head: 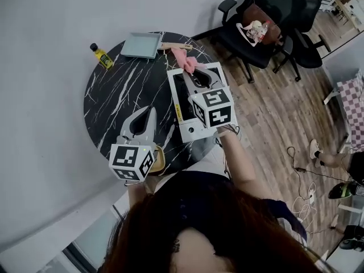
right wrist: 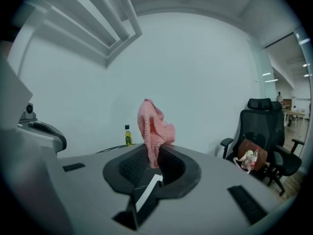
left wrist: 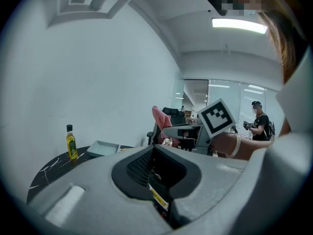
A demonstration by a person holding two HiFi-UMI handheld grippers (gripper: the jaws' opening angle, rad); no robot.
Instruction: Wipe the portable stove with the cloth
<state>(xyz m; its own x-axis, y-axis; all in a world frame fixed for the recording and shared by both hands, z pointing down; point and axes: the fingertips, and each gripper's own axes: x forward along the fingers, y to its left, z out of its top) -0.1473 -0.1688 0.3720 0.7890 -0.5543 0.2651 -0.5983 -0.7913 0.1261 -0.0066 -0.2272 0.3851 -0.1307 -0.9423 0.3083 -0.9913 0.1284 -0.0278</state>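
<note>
The white portable stove sits at the right side of the round black marble table. My right gripper hovers over the stove's far end, shut on a pink cloth. In the right gripper view the cloth sticks up in a bunch from between the closed tips. My left gripper is held just left of the stove, near the table's front edge, shut with nothing in it. From the left gripper view the right gripper and the cloth show ahead of the left gripper.
A yellow oil bottle stands at the table's far left. A grey square pan with a wooden handle lies at the far edge. Black office chairs stand to the right on the wood floor. A wall runs along the left. Cables trail on the floor.
</note>
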